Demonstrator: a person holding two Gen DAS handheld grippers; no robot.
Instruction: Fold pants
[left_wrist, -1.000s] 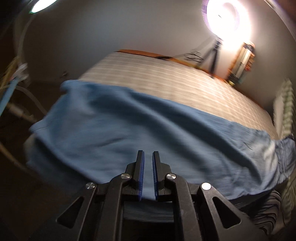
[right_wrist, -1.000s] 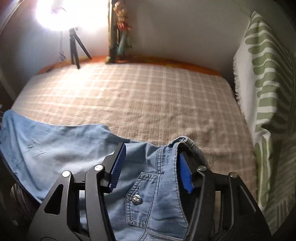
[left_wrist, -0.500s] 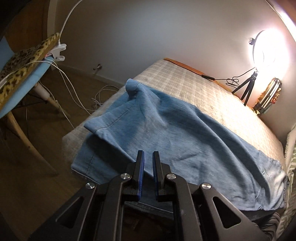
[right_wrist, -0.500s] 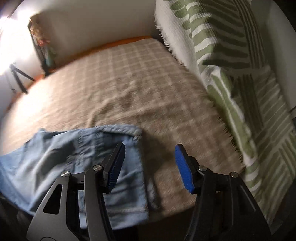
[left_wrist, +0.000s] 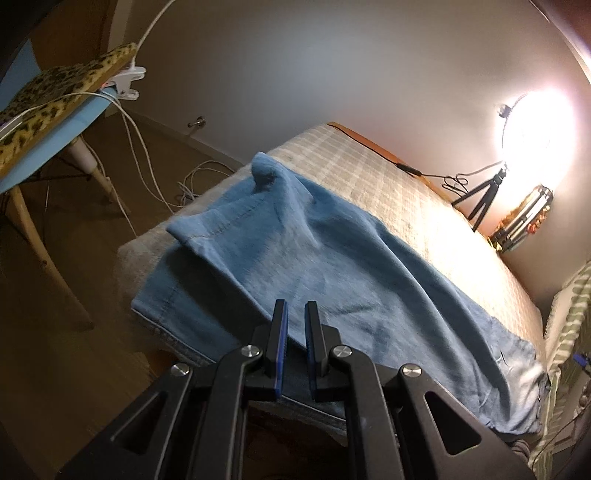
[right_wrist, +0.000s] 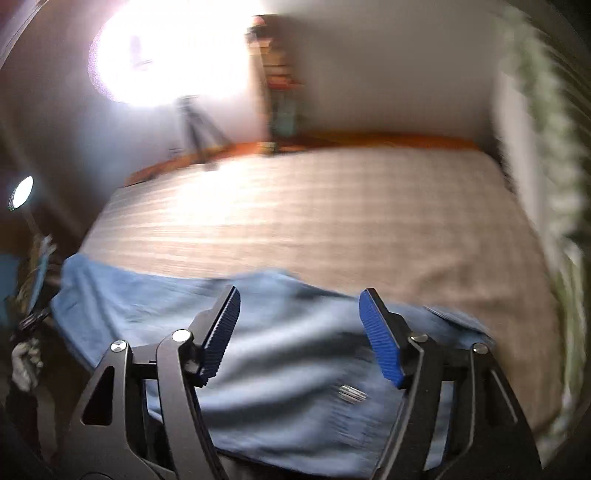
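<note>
Blue denim pants lie along the near edge of a bed with a beige checked cover, leg hems at the left, one bunched up. My left gripper stands over the near side of the legs. Its jaws are almost together, and a ridge of the upper denim layer runs straight into its fingertips. In the blurred right wrist view the pants spread below my right gripper. Its jaws are opening, with the blue pads wide apart above the cloth and not pressing on it. A metal button shows near them.
A chair with a leopard-print cushion and white cables stands on the floor left of the bed. A ring light on a tripod shines at the far side. A green-and-white leaf-patterned pillow lies at the right end.
The right gripper let the waistband out of its jaws, swung off to the right and back over the pants, and opened wider. The left view swung toward the hem end, then held.
</note>
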